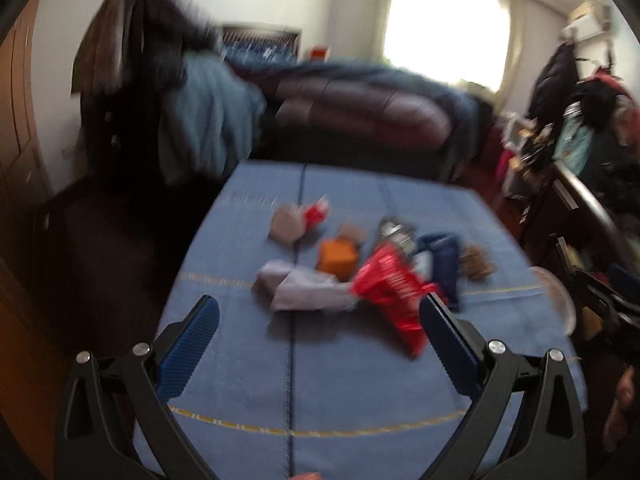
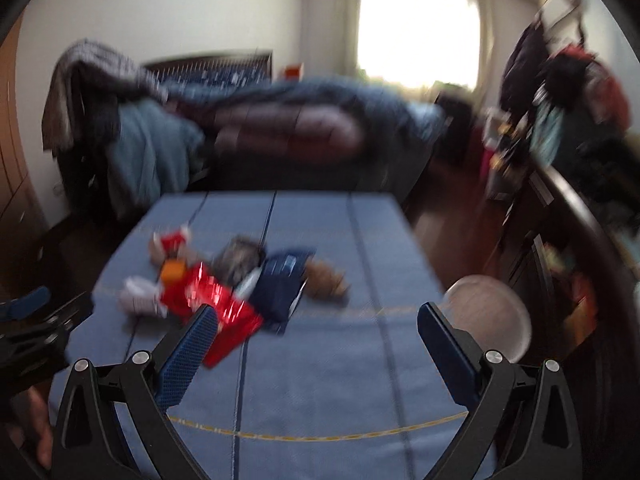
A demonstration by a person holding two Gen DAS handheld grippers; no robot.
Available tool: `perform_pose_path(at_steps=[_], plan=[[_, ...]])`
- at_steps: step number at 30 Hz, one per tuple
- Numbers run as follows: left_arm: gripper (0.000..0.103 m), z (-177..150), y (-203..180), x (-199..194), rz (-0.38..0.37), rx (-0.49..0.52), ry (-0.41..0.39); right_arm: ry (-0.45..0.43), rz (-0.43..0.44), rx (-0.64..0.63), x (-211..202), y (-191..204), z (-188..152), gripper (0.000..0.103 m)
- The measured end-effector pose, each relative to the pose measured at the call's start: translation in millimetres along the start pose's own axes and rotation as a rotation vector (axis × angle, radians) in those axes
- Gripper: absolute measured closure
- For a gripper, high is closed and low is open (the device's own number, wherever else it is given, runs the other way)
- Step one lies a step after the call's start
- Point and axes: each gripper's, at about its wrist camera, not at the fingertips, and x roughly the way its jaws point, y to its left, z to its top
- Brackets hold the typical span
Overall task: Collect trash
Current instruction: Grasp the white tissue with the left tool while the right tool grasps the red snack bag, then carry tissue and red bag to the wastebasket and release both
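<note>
A bedroom, blurred: a bed (image 2: 280, 128) heaped with bedding under a bright window (image 2: 416, 24), far behind a blue-covered table (image 2: 320, 380). Trash lies in a pile left of the table's centre, a clear round lid (image 2: 486, 316) at its right edge. The red wrapper (image 2: 212, 304), shiny and crumpled, runs far-left to near-right. Both the left gripper (image 1: 320, 320) and right gripper (image 2: 318, 326) hover spread wide, empty.

Blue cloth-covered table (image 1: 248, 360), dark seams and yellow stitched lines. Trash cluster mid-table: red foil wrapper (image 1: 390, 284), white crumpled paper (image 1: 296, 288), orange piece (image 1: 338, 258), navy packet (image 1: 444, 260), brown crumpled bits (image 1: 478, 266). Frames blurred. Clear round container (image 2: 486, 314) at right edge.
</note>
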Motion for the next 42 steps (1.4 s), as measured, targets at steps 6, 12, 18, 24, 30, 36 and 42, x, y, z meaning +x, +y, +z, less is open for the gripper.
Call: perform_pose_path(at_steps=[6,12,18,24,30,36,42], plan=[[0.004,-0.1,21.5,85.8,0.034,-0.061,0.101,0.108,0.069,-0.011,51.9,10.0,-9.3,0.004],[0.004,4.9,17.1,131.8,0.000,-0.097,0.137,0.163,0.118,-0.022,80.8,19.5,-12.2,0.004],[0.012,1.2,15.3,147.4,-0.019,-0.140,0.154,0.186,0.161,-0.044,91.0,31.5,-14.1,0.004],[0.033,-1.4,25.6,142.4,-0.066,-0.176,0.136,0.179,0.213,-0.095,96.2,51.5,-12.7,0.004],[0.037,4.2,38.4,113.2,-0.023,-0.178,0.050,0.175,0.247,-0.155,109.8,82.8,-13.8,0.004],[0.036,11.0,58.3,88.1,0.008,-0.201,-0.006,0.201,0.202,-0.233,137.3,111.0,-22.1,0.009],[0.036,11.0,67.4,80.0,0.008,-0.195,-0.010,0.228,0.206,-0.213,144.1,111.2,-26.5,0.050]])
